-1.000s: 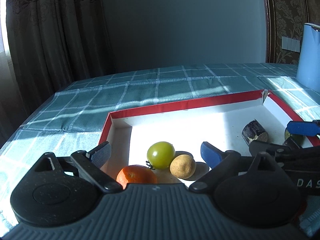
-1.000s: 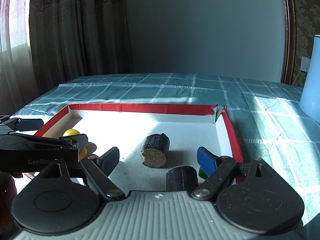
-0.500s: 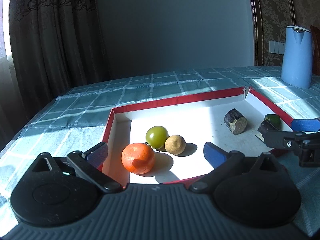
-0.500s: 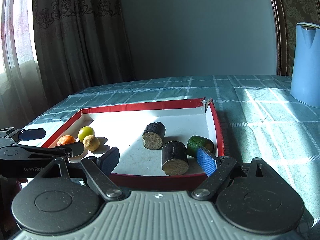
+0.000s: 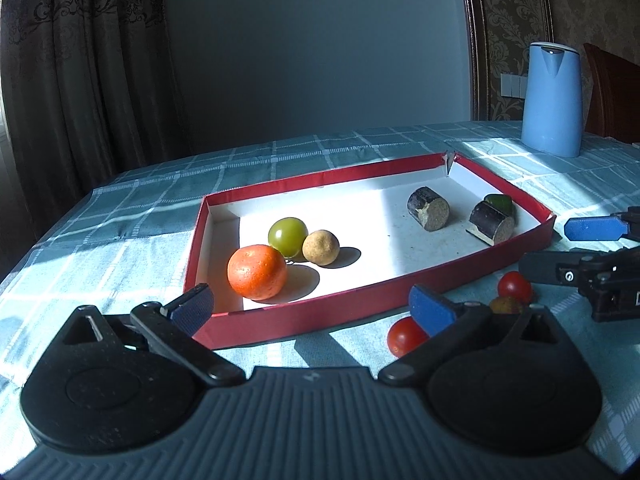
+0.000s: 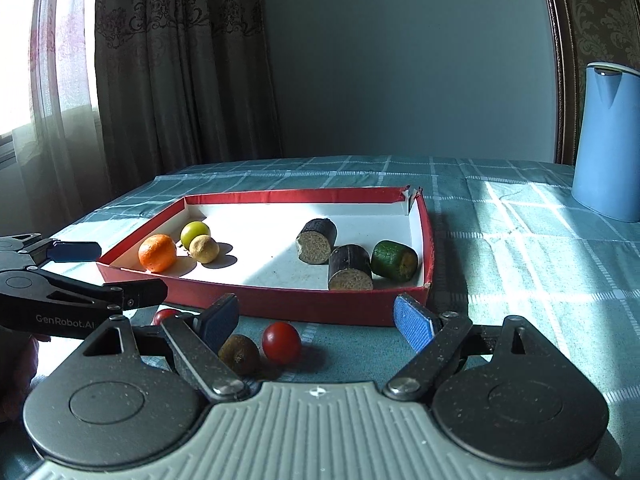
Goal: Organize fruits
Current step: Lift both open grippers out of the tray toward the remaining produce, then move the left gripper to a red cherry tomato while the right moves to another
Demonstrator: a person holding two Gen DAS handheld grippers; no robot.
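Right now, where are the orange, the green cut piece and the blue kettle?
orange [image 5: 257,271]: left wrist view, middle of its sunlit peel.
green cut piece [image 6: 389,258]: right wrist view, on its green skin.
blue kettle [image 5: 553,104]: left wrist view, middle of its body.

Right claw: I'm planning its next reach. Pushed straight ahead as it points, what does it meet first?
Probably the red cherry tomato lying between the open right claw fingers, short of the red tray; depth is uncertain.

A big table with a green checked cloth [image 6: 520,240] sits in sunlight. Brown curtains [image 6: 180,60] hang at ten o'clock beside a plain gray wall [image 6: 400,60].
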